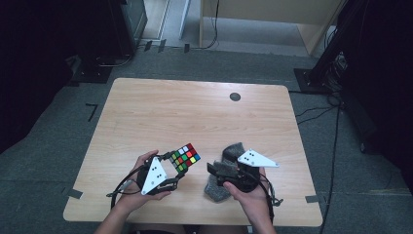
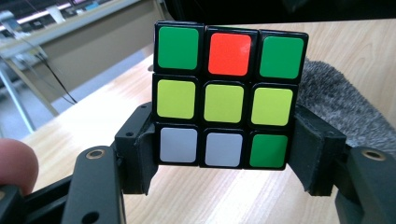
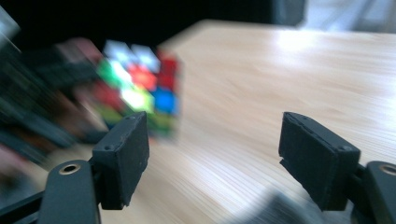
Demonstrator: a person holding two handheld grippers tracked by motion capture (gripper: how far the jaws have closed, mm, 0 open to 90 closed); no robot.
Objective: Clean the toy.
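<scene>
A scrambled Rubik's cube [image 1: 185,157] is held off the table near its front edge, with my left gripper [image 1: 179,165] shut on its lower layer. In the left gripper view the cube [image 2: 224,98] shows a face of green, red, yellow and white stickers, and both pads press its bottom row from the sides [image 2: 224,158]. My right gripper [image 1: 215,174] stands open to the cube's right, over a grey fuzzy cloth [image 1: 229,151]. In the blurred right gripper view nothing lies between its jaws [image 3: 224,154], and the cube [image 3: 140,88] sits beyond the left one.
The wooden table [image 1: 195,112] carries a small black round mark [image 1: 235,96] at the back right. Dark equipment stands flank the table on the grey carpet. Pale wooden furniture [image 1: 272,14] stands at the back. The grey cloth [image 2: 336,102] lies just right of the cube.
</scene>
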